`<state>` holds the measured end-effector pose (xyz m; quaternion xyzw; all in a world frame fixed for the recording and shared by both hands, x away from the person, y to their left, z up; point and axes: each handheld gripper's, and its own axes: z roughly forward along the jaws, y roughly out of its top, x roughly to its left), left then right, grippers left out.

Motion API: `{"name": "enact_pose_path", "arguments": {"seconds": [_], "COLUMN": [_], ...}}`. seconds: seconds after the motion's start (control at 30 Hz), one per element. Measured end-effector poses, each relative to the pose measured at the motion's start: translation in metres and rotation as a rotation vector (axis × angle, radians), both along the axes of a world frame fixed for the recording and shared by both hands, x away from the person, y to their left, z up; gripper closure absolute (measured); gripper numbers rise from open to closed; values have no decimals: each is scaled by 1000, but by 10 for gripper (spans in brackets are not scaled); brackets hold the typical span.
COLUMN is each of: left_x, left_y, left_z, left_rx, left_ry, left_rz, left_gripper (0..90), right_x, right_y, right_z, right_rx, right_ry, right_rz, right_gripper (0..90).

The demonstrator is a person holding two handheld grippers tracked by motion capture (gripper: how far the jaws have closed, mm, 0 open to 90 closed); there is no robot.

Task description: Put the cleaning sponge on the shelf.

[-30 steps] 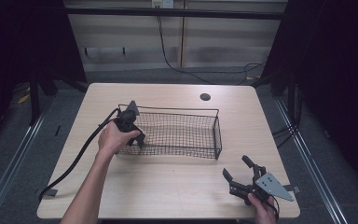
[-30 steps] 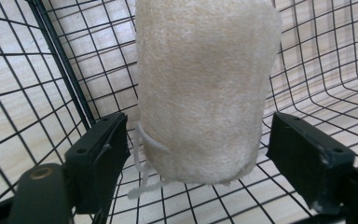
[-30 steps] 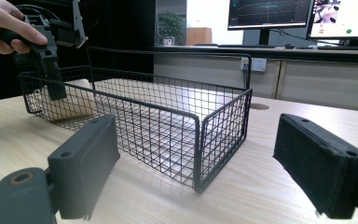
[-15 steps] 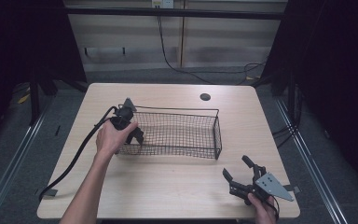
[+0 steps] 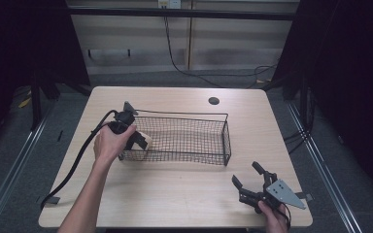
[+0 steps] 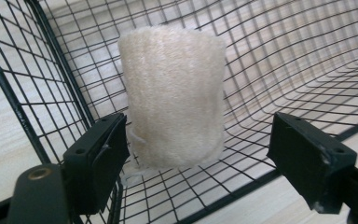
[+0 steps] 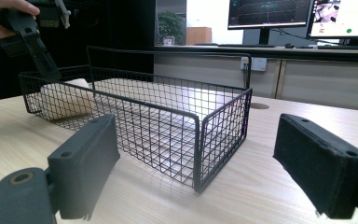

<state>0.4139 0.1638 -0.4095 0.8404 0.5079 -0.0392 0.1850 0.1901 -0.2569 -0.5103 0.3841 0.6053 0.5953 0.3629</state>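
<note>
Light wooden table (image 5: 175,204) at frame centre in the high view, grey floor around it, dark curtains at both sides, cabinet fronts at the top. 1 round cable hole (image 5: 213,101) noted near the table's upper edge.

Left gripper (image 6: 200,154) held by the left hand (image 5: 108,144) at centre-left of the high view, reaching over the left end of the wire basket (image 5: 223,133). Jaws spread apart, released: cream fibrous roll (image 6: 173,95) standing between them inside the basket, against the left jaw, clear of the right jaw. Roll located at the basket's left end, resting on the mesh floor.

Right gripper (image 5: 250,180) held at lower right of the high view, resting near the table's front edge, well apart from the basket. Jaws wide open, nothing between them. 2 monitors (image 7: 303,14) at upper right of the right gripper view.
</note>
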Motion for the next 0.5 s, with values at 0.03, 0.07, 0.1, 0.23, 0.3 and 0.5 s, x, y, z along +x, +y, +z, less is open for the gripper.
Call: {"name": "enact_pose_path", "arguments": {"seconds": [0.03, 0.07, 0.1, 0.23, 0.3, 0.5], "left_x": [0, -1, -2, -5, -8, -15], "left_y": [1, 1, 1, 4, 5, 10], "left_z": [1, 2, 3, 8, 11, 21], "left_rx": [-5, -8, -11, -31, -58, -79], "left_ry": [-3, -11, -16, -49, -61, -126], "left_rz": [-9, -12, -11, -22, -41, -54], "left_gripper": [202, 202, 202, 188, 173, 193], "right_x": [0, 0, 0, 0, 0, 0], "right_y": [0, 0, 0, 0, 0, 0], "right_z": [0, 0, 0, 0, 0, 0], "right_rx": [-2, -2, -4, -4, 0, -1], "right_ry": [0, 1, -1, 0, 0, -1], "right_rz": [2, 2, 1, 1, 0, 0], "right_gripper": [132, 132, 131, 131, 132, 132]}}
